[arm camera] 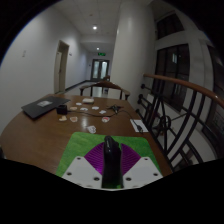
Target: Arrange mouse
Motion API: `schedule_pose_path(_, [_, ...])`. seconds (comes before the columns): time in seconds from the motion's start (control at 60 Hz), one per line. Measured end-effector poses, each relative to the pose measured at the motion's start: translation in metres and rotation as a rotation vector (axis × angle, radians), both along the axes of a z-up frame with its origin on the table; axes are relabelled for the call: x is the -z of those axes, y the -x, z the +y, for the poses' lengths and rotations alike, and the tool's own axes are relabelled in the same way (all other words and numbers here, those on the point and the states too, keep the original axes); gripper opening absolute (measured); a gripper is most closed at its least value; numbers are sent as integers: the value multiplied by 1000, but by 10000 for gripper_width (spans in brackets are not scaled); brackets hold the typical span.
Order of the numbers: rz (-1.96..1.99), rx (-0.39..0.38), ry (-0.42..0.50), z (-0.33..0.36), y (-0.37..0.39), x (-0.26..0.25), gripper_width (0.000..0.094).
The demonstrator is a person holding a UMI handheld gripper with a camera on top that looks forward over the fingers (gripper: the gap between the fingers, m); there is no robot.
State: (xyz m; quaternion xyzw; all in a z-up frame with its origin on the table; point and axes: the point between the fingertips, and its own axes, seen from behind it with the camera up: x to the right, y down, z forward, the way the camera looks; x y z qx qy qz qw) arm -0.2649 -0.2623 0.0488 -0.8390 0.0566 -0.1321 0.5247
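Nearest the lens, the gripper (111,146) is reaching forward over the near edge of a table, and its two fingers are closing narrowly on the mouse (111,166), with a magenta pad (95,158) showing at each side of it and seeming to press against its flanks. That mouse is looking black and matte, a slim, elongated body with a rounded back, lying lengthwise along the fingers with its far end pointing out toward the tabletop. No button or wheel detail is showing clearly. The finger bodies are appearing pale green with white, dotted bases, flat and angular in shape, in contrast with the smooth curved shell they are gripping.

Beyond the fingers, the round wooden table (45,130) is spreading out, brown and softly glossy. A dark laptop (40,105) is lying on its far left side, a few small pale cards or papers (87,101) are sitting scattered around the middle, and a flat white item (138,125) is resting ahead of the right finger. To the right, a curved wooden handrail (185,88) over dark metal bars is running past the table. A pale corridor with ceiling lights is stretching away behind, where a green sign (100,48) is glowing
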Motion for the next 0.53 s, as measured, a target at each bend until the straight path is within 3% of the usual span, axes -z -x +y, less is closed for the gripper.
schedule_pose_path(0.1, [-23,-6,51,-18,33,1,381])
schedule_pose_path(0.217, [-56,-39,62,-35,39,-22,875])
schedule_pose_path(0.25, [-58,-45,45,-46,34,-25,842])
schedule_pose_path(0.4, [22,-88,13,-109,74,-42,853])
schedule_pose_path(0.533, [129,-54,-4,-163,99,-43,849])
